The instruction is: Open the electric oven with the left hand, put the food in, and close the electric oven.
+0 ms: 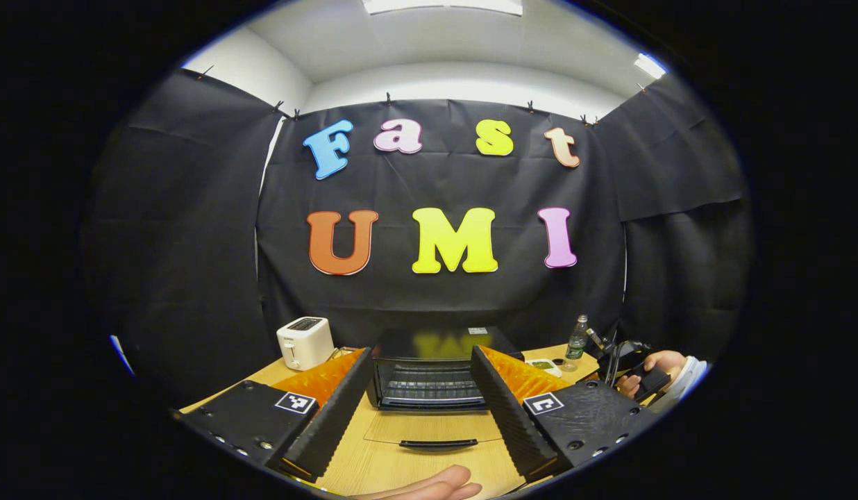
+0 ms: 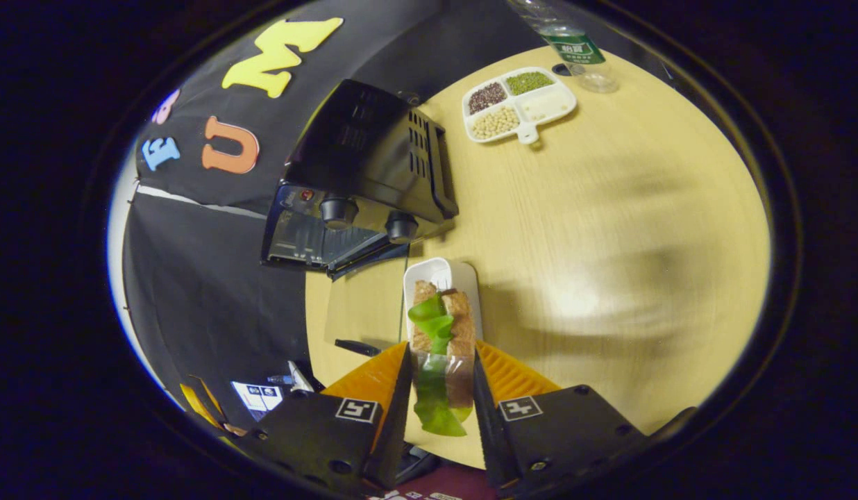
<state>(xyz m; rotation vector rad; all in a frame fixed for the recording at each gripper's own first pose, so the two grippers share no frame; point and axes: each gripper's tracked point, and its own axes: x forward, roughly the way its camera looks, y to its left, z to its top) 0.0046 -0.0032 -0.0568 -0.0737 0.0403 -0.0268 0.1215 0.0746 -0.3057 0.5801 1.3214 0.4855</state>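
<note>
Toward the worktop's back edge the oven (image 1: 429,371) gapes, so with our left gripper (image 1: 421,410) jaws open and empty, we steer the right gripper (image 2: 439,389), jaws clamping the sandwich (image 2: 439,333), level onto its rack.

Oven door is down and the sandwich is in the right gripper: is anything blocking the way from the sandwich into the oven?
Nothing visible. The oven stands with its door flat on the table and its rack bare. The right gripper holds the sandwich over a white tray beside the oven.
</note>
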